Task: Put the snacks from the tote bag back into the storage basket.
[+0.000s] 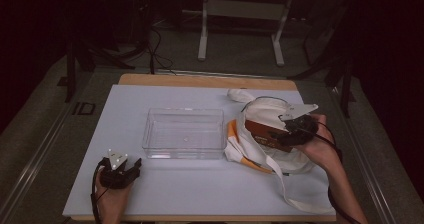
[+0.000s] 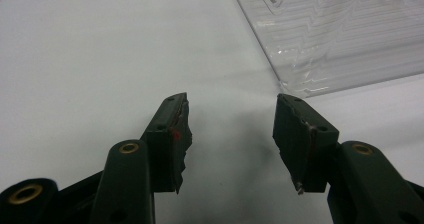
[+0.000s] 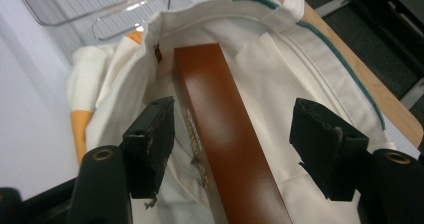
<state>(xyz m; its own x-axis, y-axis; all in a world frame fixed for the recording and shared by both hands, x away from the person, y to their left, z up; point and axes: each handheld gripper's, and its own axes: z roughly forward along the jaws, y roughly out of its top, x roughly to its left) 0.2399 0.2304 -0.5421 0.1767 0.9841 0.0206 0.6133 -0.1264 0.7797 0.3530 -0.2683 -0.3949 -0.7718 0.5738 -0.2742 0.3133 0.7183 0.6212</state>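
A cream cloth tote bag (image 1: 265, 111) lies at the right of the white table mat, next to a clear plastic bin (image 1: 182, 110). A long brown box (image 1: 260, 131) sticks out of the bag's mouth. My right gripper (image 1: 286, 134) hovers over that box, open. In the right gripper view its jaws straddle the brown box (image 3: 220, 109), with a gap on the right side, and the bag (image 3: 300, 69) spreads beneath. My left gripper (image 1: 131, 165) rests at the front left of the mat, open. Nothing sits between its jaws (image 2: 231, 104), and the bin's corner (image 2: 340, 39) lies just ahead.
The bag's long strap (image 1: 295, 194) trails toward the front right edge of the table. An orange patch of the bag (image 1: 232, 131) touches the bin's right wall. Bare white mat (image 1: 200, 184) stretches between the two hands. Metal frame legs (image 1: 202, 34) stand on the floor behind.
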